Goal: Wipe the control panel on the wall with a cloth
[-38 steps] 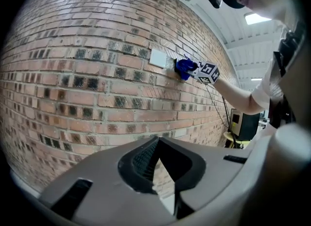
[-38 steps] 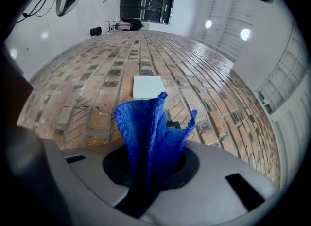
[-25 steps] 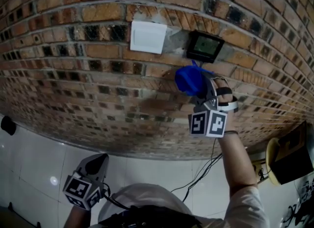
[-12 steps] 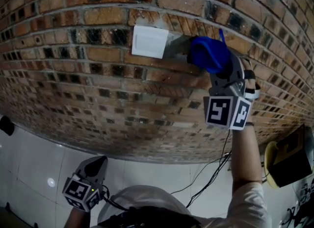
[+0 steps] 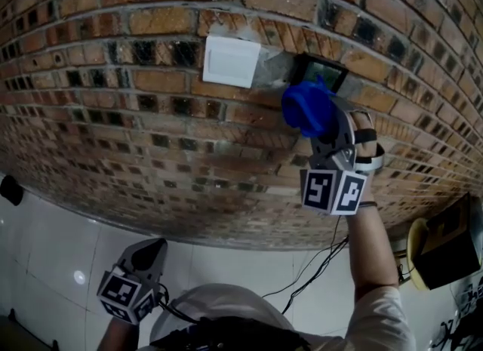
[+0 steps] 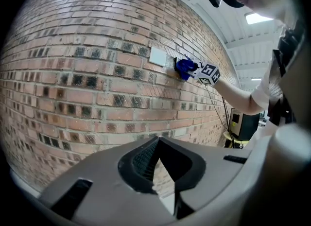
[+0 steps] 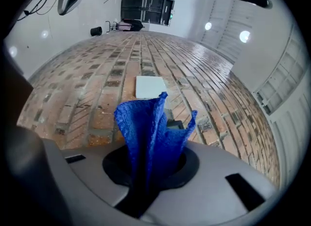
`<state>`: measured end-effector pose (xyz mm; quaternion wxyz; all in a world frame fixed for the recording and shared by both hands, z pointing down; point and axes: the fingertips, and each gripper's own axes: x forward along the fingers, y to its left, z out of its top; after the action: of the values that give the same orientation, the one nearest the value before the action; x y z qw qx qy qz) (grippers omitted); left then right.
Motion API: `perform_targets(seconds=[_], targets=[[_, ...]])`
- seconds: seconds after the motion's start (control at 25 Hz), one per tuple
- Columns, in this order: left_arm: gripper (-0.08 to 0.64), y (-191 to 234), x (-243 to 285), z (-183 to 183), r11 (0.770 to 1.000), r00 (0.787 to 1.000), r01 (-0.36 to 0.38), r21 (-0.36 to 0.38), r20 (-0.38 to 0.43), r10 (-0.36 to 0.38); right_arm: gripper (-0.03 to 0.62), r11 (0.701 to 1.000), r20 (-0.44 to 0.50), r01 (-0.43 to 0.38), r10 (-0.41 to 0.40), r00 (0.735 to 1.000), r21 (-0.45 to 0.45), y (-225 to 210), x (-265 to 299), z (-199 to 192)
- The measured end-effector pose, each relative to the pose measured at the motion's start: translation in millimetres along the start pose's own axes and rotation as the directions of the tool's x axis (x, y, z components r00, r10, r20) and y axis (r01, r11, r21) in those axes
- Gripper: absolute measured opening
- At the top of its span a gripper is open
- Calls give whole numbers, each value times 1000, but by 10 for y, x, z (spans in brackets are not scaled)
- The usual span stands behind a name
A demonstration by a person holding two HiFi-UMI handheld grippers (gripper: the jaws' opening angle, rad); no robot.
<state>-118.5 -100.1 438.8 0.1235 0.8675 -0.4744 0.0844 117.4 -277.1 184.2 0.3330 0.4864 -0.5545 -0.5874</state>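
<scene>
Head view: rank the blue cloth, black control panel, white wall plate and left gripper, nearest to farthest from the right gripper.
1. Blue cloth, in the right gripper's jaws.
2. Black control panel, just above it.
3. White wall plate, upper left.
4. Left gripper, low at far left.

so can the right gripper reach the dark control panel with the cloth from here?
Probably yes. The right gripper holds the blue cloth at the control panel's lower left edge, with nothing between them; a short move up should cover it.
</scene>
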Motion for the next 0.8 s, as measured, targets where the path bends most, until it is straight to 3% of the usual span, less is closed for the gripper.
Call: perform_targets(seconds=[0.24, 0.44, 0.68, 0.8], targets=[[2, -62, 36, 9, 1000, 1000, 6, 4, -13, -6, 89, 995, -24, -101, 101, 995, 5, 569, -3, -114], [1, -80, 46, -25, 1000, 1000, 7, 4, -25, -7, 89, 992, -19, -126, 126, 992, 27, 760, 14, -147], [1, -158, 127, -31, 1000, 999, -10, -7, -38, 9, 89, 980, 40, -111, 106, 994, 166, 656, -101, -97], [2, -162, 205, -67, 1000, 998, -28, 6, -56, 28, 89, 948, 91, -133, 112, 990, 289, 679, -310, -54]])
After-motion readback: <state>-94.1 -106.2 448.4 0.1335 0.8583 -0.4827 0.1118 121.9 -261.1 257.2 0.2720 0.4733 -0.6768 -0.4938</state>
